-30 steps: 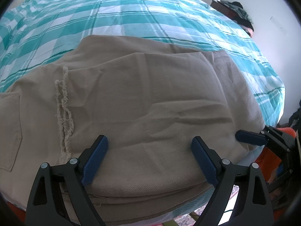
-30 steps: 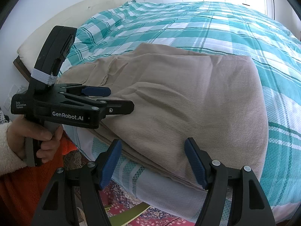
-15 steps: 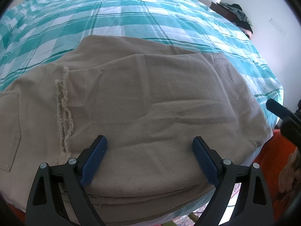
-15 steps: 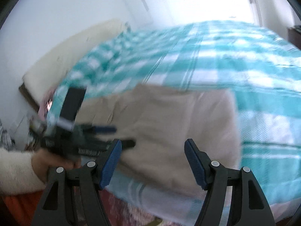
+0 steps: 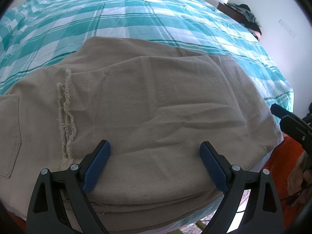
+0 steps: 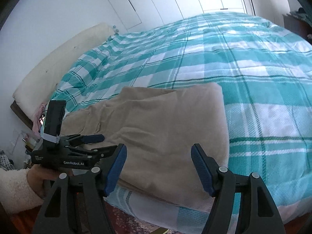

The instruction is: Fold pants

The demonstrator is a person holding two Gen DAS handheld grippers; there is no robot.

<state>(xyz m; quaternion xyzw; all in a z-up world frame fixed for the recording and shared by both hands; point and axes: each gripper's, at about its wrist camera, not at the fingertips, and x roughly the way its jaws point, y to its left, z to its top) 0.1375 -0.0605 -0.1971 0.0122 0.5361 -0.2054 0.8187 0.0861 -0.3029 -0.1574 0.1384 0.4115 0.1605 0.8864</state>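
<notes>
pants (image 5: 148,105) lie folded in layers at the near edge of the bed (image 5: 136,15), long axis running along that edge; the frayed hem (image 5: 65,117) and a pocket (image 5: 9,134) sit toward the left in the left wrist view. left gripper (image 5: 155,165) hovers over the folded stack, jaws wide, holding nothing. right gripper (image 6: 159,170) is also wide and empty, off the right end.

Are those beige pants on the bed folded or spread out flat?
Folded. The pants lie as a compact rectangle on the bed, several layers stacked at the near edge, a frayed hem lying across the top.
</notes>
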